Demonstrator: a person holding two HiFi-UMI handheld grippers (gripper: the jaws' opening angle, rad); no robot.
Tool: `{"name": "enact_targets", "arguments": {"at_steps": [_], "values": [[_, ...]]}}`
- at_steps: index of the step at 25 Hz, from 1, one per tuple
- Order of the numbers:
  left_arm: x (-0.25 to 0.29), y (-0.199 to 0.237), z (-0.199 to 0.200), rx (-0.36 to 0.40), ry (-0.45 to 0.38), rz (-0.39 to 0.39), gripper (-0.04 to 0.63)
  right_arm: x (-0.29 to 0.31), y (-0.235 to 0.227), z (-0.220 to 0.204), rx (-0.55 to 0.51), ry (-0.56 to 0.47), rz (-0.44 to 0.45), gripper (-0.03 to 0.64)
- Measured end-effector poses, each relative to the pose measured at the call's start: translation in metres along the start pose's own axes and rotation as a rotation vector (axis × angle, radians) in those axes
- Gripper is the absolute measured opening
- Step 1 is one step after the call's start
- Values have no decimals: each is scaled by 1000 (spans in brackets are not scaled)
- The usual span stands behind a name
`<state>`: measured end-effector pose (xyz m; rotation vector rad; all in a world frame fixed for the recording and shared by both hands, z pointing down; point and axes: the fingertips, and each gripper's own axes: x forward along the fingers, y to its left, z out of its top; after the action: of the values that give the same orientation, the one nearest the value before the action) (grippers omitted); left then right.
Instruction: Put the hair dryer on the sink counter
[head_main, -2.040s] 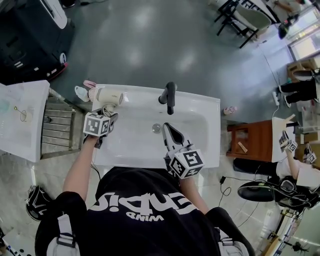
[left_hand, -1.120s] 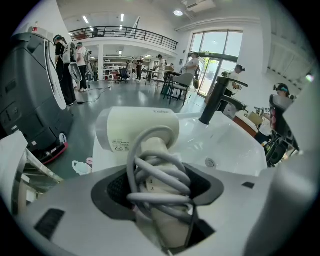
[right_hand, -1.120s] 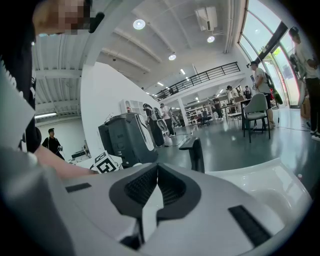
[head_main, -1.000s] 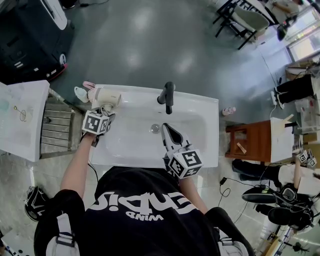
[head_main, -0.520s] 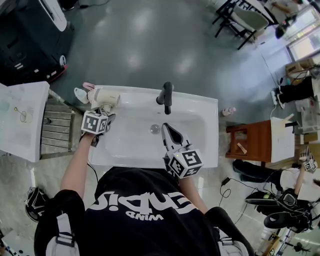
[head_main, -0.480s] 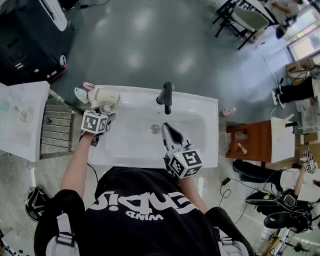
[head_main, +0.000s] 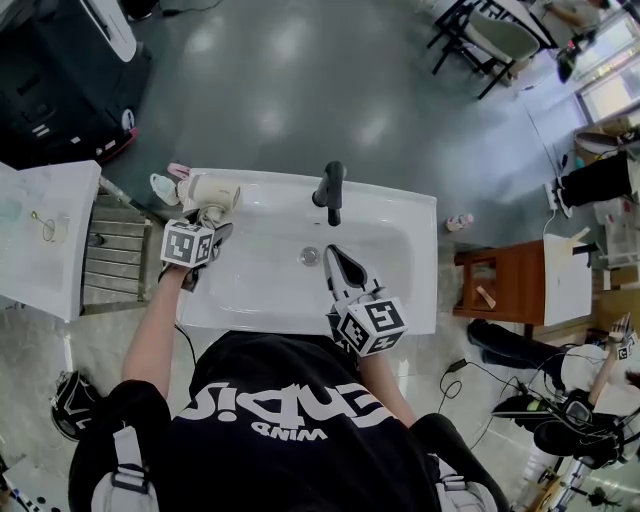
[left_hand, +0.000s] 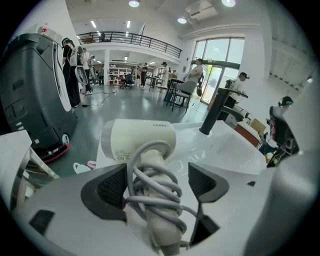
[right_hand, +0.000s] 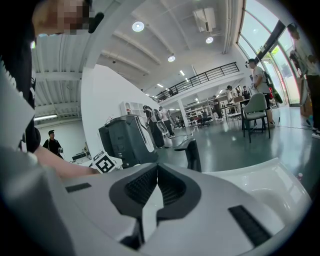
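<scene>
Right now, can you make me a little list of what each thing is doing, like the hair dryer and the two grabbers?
hair dryer: lies on the far left corner of the sink counter, cord wound round its handle
left gripper: jaws opening, the handle between them, pads not pressing on it
right gripper: jaws together, empty, held over the basin
faucet: black, at the back of the basin, untouched
task: dryer looks set down on the counter
</scene>
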<state>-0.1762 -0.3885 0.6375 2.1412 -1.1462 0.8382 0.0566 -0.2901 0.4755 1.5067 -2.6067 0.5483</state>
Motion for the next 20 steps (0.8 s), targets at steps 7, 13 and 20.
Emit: {"name": "enact_targets", "arguments": {"at_steps": [7,13,20], "values": [[-19,2,19,-6,-88,49,380,-4,-4,1,0,2,7,18],[-49,9,42,-93,-255,94,375,-9,-4,0,-5,8,18,18],[-85,-4,47,-122,-361,130,124,-14,0,4,-15,18,32,18]]}}
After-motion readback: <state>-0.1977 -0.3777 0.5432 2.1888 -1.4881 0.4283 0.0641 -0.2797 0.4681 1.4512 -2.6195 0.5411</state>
